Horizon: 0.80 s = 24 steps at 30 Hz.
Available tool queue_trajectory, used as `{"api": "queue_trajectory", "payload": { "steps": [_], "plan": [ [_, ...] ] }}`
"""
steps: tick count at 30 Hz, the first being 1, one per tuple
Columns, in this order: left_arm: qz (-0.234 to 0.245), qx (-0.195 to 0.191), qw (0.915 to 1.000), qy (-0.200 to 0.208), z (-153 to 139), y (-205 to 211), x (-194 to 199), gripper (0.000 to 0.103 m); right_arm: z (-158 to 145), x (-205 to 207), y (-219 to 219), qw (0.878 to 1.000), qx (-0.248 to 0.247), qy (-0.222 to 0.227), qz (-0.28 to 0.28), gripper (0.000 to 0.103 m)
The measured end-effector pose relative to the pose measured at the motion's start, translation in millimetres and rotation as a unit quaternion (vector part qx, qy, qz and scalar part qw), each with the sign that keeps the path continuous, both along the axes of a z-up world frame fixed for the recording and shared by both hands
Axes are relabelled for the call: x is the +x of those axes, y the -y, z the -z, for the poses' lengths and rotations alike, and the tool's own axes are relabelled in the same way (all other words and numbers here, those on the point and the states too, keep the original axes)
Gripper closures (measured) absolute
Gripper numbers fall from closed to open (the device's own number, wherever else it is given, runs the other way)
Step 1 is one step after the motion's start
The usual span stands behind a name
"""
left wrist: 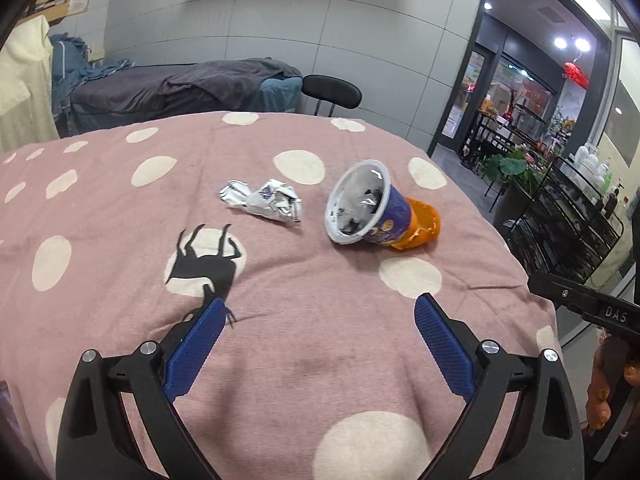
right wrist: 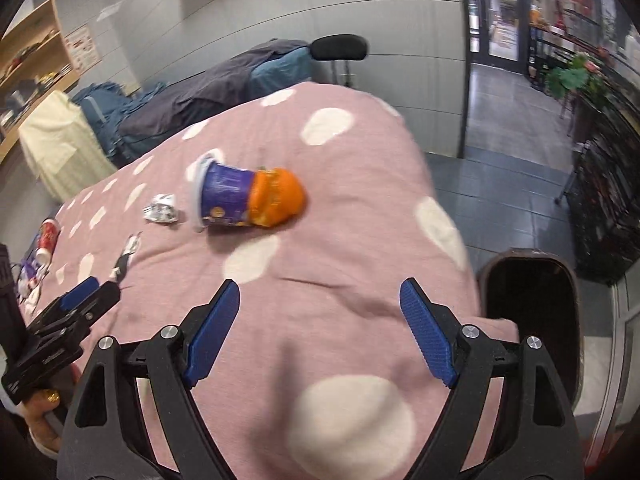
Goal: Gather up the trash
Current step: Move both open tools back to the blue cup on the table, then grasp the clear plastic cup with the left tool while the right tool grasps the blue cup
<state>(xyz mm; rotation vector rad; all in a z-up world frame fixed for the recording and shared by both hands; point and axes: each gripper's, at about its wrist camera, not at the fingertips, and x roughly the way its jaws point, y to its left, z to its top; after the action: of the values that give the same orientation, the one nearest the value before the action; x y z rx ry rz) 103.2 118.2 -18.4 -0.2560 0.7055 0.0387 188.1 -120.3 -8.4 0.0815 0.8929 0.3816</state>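
Observation:
A purple cup with a white rim [left wrist: 368, 208] lies on its side on the pink dotted blanket [left wrist: 304, 320], an orange wrapper [left wrist: 424, 224] at its base and dark scraps inside. A crumpled silver wrapper [left wrist: 264, 200] lies to its left. My left gripper [left wrist: 320, 308] is open and empty, hovering short of both. In the right wrist view the cup [right wrist: 228, 198], the orange wrapper [right wrist: 278, 196] and the silver wrapper [right wrist: 162, 210] lie ahead. My right gripper [right wrist: 320, 292] is open and empty above the blanket [right wrist: 352, 240].
A dark bin [right wrist: 532, 312] stands open on the floor at the bed's right edge. A red can [right wrist: 48, 238] and small items lie at the blanket's far left. A black chair [left wrist: 332, 90] and a grey covered bed [left wrist: 180, 84] stand behind. Black racks [left wrist: 568, 216] line the right.

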Motion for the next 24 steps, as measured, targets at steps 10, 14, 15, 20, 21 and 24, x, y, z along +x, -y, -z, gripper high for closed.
{"api": "queue_trajectory", "payload": {
  "steps": [10,14,15,20,21,24],
  "plan": [
    [-0.027,-0.003,0.9996,-0.011,2,-36,8,0.011,-3,33,-72,0.997,0.001,-0.011,-0.08,0.021],
    [-0.023,-0.007,0.9996,-0.013,3,-39,14,0.011,-2,42,-93,0.995,-0.017,-0.008,-0.097,0.021],
    [-0.021,-0.005,0.9997,-0.013,3,-39,15,0.013,-3,45,-96,0.995,-0.022,-0.005,-0.097,0.021],
    [0.001,-0.025,0.9997,-0.001,-9,-39,35,0.031,-4,59,-104,0.996,-0.03,-0.002,-0.088,0.021],
    [0.012,-0.028,0.9995,0.005,-13,-38,42,0.034,-4,61,-104,0.996,-0.03,-0.005,-0.086,0.021],
    [0.042,-0.044,0.998,0.019,-25,-34,69,0.036,-1,62,-104,0.996,-0.038,-0.006,-0.082,0.021]
  ]
}}
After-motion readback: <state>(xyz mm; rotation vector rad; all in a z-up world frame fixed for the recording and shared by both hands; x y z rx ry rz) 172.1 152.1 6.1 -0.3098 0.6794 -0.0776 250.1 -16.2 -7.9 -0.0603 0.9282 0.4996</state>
